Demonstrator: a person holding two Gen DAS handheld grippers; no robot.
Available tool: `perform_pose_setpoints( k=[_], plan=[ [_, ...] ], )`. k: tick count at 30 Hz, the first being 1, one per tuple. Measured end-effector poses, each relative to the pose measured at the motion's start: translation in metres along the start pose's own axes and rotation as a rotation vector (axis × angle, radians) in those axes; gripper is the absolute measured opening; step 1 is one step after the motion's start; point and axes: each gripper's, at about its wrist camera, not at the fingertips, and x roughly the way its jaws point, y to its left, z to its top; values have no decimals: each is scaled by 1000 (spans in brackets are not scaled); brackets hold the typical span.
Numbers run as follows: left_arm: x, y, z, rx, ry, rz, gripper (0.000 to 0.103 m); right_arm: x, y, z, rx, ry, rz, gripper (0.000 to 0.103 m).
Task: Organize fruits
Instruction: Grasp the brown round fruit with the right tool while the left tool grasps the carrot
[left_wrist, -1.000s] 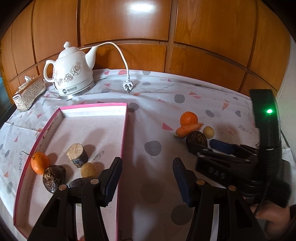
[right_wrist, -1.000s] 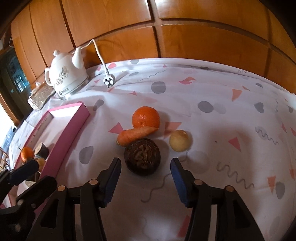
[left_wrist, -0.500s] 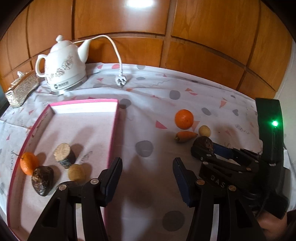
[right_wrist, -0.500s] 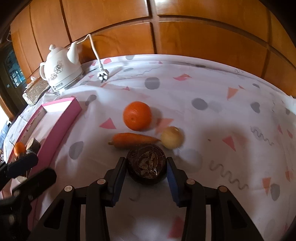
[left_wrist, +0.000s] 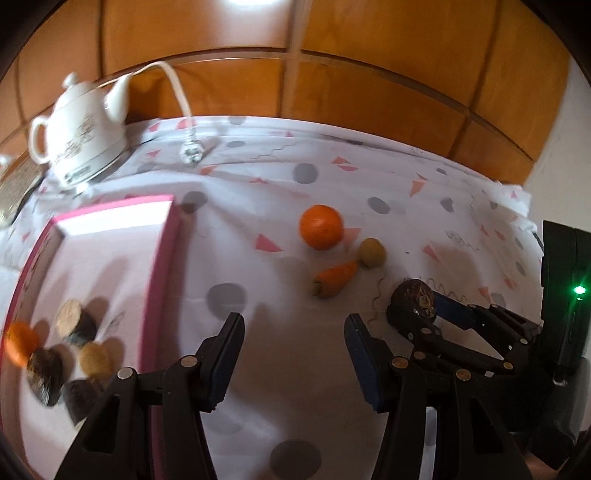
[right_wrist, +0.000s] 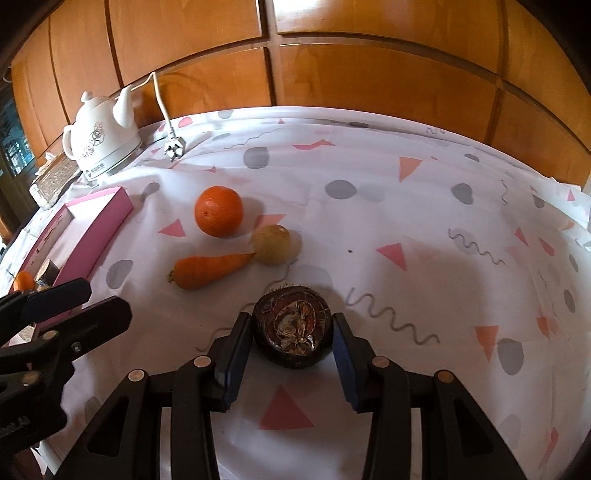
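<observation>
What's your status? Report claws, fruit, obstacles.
Right claw shut on dark fruit. Left claw open, holding nothing. Pink tray to the left; carrot near the path.

White kettle (right_wrist: 105, 147) — plug (right_wrist: 173, 149); tablecloth (right_wrist: 406, 206)

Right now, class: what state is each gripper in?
Left gripper: open, holding nothing.
Right gripper: shut on the dark brown fruit.
</observation>
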Motion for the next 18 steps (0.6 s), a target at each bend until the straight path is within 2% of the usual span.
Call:
perform_pose_setpoints(
  k=[5,16,18],
  plan=[
    [15,-7,10,14,11,-22,46,0,-1,-1,1,-4,-6,44],
    [49,-22,22,82,50,-26,45,-3,-4,-3,12,-14,11,44],
    [55,-24,23,92,45,-20,40,-2,-4,-3,13,-15,13,44]
  ],
)
